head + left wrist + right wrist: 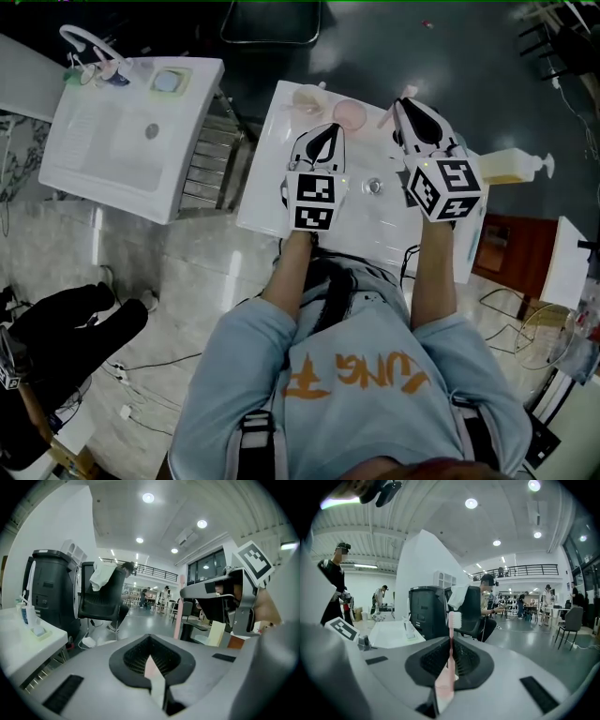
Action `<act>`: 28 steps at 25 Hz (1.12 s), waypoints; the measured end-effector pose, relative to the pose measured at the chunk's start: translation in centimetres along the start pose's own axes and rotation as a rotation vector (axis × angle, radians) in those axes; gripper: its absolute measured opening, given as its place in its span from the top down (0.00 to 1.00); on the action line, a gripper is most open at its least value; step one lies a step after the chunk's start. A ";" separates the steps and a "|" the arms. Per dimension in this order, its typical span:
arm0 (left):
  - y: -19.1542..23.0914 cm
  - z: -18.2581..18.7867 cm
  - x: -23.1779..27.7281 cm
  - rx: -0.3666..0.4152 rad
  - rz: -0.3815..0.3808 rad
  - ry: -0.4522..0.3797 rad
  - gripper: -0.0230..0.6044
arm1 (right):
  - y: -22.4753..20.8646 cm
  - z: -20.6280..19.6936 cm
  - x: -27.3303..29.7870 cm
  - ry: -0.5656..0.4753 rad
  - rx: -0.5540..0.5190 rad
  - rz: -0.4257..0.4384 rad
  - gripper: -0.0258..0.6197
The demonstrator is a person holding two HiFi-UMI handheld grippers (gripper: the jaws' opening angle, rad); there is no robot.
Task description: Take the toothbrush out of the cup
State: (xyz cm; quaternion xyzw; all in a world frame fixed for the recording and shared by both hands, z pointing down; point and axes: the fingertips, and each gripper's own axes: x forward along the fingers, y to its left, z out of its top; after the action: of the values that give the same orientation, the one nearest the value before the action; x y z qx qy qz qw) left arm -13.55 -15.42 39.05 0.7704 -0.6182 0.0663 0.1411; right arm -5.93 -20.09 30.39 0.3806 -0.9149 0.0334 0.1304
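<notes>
At the upper right of the head view, the right gripper (406,105) is clenched on the pink toothbrush (451,634). In its own view the jaws pinch the handle low down and the brush stands upright in the middle of the frame, white bristles on top. Its lower end is hidden behind the jaws.

Just left of that gripper's tip in the head view, the pink cup (349,114) sits on the white counter (272,178). The brush shows beside the cup, not over it.

Left of the cup, the left gripper (325,136) has its jaws drawn together, gripping nothing I can name. Only a thin pale sliver shows along their seam.

Each gripper's cube bears black-and-white square markers. Orange lettering crosses the person's pale blue shirt (356,375), upside down and not clearly legible.
</notes>
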 end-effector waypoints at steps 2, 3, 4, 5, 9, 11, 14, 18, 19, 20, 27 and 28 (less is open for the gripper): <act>-1.2 0.0 0.0 0.009 -0.012 0.003 0.95 | -0.6 0.6 -1.5 -0.026 0.021 -0.002 0.90; -1.9 -0.1 0.0 0.013 -0.019 0.005 0.95 | -1.0 0.8 -2.3 -0.036 0.025 -0.007 0.90; -2.6 -0.1 0.1 0.016 -0.026 0.007 0.95 | -1.3 0.9 -3.0 -0.043 0.027 -0.013 0.90; -3.2 -0.2 0.1 0.019 -0.033 0.009 0.95 | -1.7 1.0 -3.8 -0.048 0.029 -0.018 0.90; -5.8 -0.4 0.3 0.029 -0.061 0.016 0.95 | -3.1 1.0 -6.5 -0.068 0.060 -0.029 0.90; -7.5 -0.4 0.4 0.036 -0.074 0.017 0.95 | -4.0 1.2 -8.2 -0.082 0.075 -0.038 0.90; -10.1 -0.4 0.2 0.051 -0.092 0.017 0.95 | -5.4 1.3 -10.8 -0.097 0.077 -0.058 0.90; -12.8 -0.5 0.4 0.066 -0.117 0.015 0.95 | -6.9 0.8 -13.5 -0.108 0.082 -0.087 0.90; -13.4 -0.5 0.5 0.069 -0.123 0.014 0.95 | -7.3 0.6 -14.0 -0.108 0.082 -0.095 0.90; -14.1 -0.5 0.7 0.074 -0.132 0.014 0.95 | -7.7 0.4 -14.5 -0.105 0.083 -0.104 0.90; -20.3 -1.2 1.3 0.101 -0.211 0.023 0.95 | -11.3 -1.9 -19.8 -0.088 0.104 -0.184 0.90; -21.3 -1.3 1.4 0.106 -0.226 0.025 0.95 | -11.8 -2.1 -20.6 -0.086 0.108 -0.195 0.90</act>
State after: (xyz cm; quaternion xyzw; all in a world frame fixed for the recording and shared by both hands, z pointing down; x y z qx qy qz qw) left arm 7.59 -12.13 37.79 0.8406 -0.5214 0.0920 0.1144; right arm 16.81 -13.93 26.56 0.4753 -0.8752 0.0532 0.0728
